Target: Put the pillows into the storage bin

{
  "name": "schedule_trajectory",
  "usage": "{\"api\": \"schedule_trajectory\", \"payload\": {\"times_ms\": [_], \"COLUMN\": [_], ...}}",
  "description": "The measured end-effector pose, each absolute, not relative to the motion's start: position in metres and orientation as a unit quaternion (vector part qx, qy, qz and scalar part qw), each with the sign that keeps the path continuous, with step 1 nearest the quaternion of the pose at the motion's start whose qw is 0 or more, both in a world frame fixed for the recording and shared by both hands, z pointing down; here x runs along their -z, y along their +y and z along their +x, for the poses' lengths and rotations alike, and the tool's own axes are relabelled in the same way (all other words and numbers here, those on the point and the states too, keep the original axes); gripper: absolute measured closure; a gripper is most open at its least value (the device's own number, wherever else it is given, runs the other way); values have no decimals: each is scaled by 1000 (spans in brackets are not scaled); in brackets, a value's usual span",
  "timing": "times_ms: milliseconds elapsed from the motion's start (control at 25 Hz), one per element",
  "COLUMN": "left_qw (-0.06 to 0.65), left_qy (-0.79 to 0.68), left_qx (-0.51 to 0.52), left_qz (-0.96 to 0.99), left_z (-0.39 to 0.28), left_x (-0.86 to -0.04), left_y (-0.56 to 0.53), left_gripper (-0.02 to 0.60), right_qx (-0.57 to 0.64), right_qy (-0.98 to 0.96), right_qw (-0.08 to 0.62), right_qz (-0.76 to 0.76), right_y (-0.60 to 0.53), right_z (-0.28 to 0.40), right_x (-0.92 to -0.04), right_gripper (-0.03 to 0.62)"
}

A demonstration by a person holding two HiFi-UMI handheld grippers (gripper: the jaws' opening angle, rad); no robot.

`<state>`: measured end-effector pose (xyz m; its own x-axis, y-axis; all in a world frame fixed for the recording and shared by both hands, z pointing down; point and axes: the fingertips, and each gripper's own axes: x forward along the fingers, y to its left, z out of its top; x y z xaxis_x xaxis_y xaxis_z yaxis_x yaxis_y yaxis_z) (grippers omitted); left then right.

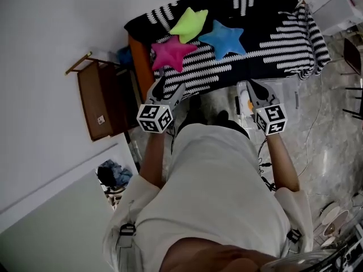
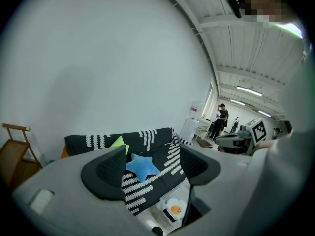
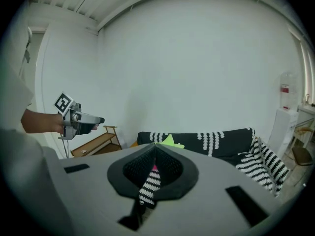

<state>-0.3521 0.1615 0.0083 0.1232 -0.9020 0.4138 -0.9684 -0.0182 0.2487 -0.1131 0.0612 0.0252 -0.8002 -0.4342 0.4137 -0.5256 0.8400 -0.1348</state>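
Observation:
Three star pillows lie on the black-and-white striped sofa: a green one at the back, a blue one to its right, a pink one near the front edge. My left gripper hovers just short of the pink pillow, open and empty; in its own view the blue pillow shows far off between the jaws of the left gripper. My right gripper hangs above the clear storage bin in front of the sofa. The right gripper is shut with nothing held.
A wooden folding rack leans by the wall at the left. A white cabinet stands past the sofa's right end. Cables trail over the tiled floor. People stand far off in the room.

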Motion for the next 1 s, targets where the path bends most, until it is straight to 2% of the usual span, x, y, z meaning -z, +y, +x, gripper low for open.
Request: {"api": "schedule_trajectory", "payload": {"times_ms": [480, 1000], "left_qw": [262, 298], "left_qy": [-591, -546], "left_qx": [-121, -231], "left_qz": [753, 748], "left_z": [-397, -457], "left_x": [-45, -181], "left_y": [104, 62], "left_gripper": [245, 222], "right_qx": [-138, -209], "right_qy": [-918, -884], "right_qw": [219, 248], "right_qz": [300, 337], "right_y": [36, 22], "right_z": [-146, -196], "right_x": [-40, -113], "right_gripper": [589, 589]}}
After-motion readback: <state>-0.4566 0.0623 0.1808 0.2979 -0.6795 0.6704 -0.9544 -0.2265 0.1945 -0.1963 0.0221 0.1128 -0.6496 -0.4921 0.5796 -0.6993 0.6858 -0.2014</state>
